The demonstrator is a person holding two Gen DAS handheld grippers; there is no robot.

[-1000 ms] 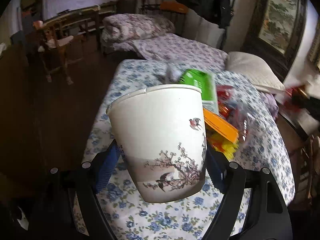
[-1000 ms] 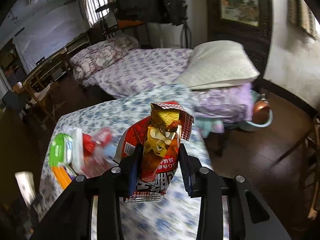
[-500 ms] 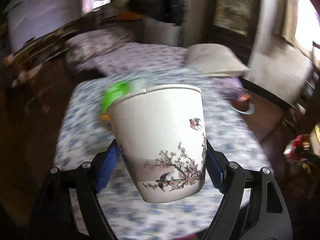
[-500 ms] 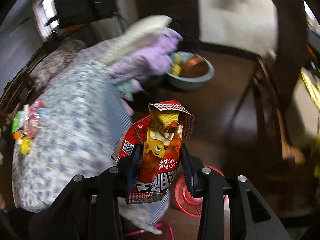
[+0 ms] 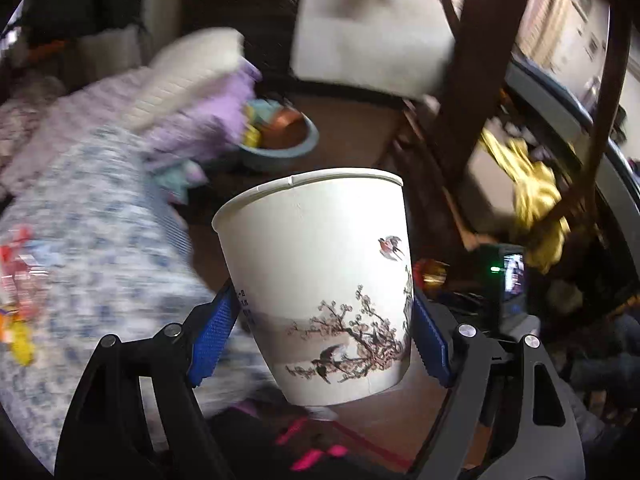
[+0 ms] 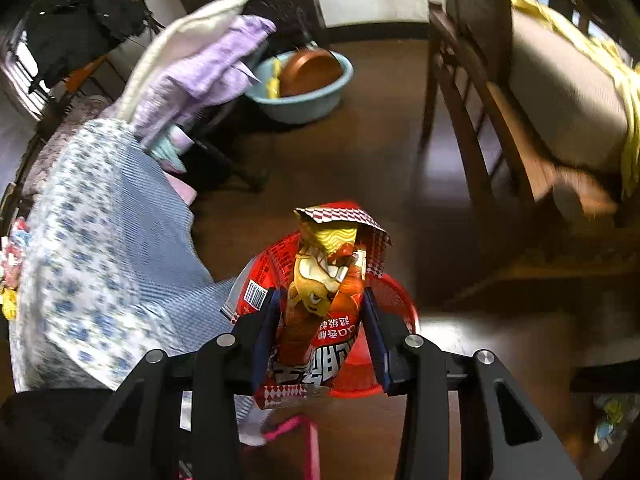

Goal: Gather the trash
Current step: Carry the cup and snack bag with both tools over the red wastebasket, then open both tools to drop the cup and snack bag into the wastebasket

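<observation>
A white paper cup point(image 5: 320, 272) printed with birds and blossom branches sits between the blue pads of my left gripper point(image 5: 322, 334), which is shut on it beside the table edge, above the floor. In the right wrist view my right gripper point(image 6: 320, 332) is shut on a red and yellow snack bag point(image 6: 324, 292), pointing steeply down. Directly under the bag a red mesh basket point(image 6: 394, 292) stands on the dark floor. More wrappers point(image 5: 16, 280) lie on the table at the far left, blurred.
The table with the blue floral cloth point(image 6: 92, 240) fills the left side. On the floor behind it stands a blue basin point(image 6: 304, 92) holding a copper bowl. A wooden chair point(image 6: 472, 120) stands to the right, with a bed and yellow cloth point(image 5: 532, 192) beyond.
Both grippers have swung right, off the table and over the floor, each keeping its hold. The right one has dropped lower, and the red basket now lies under the snack bag.
</observation>
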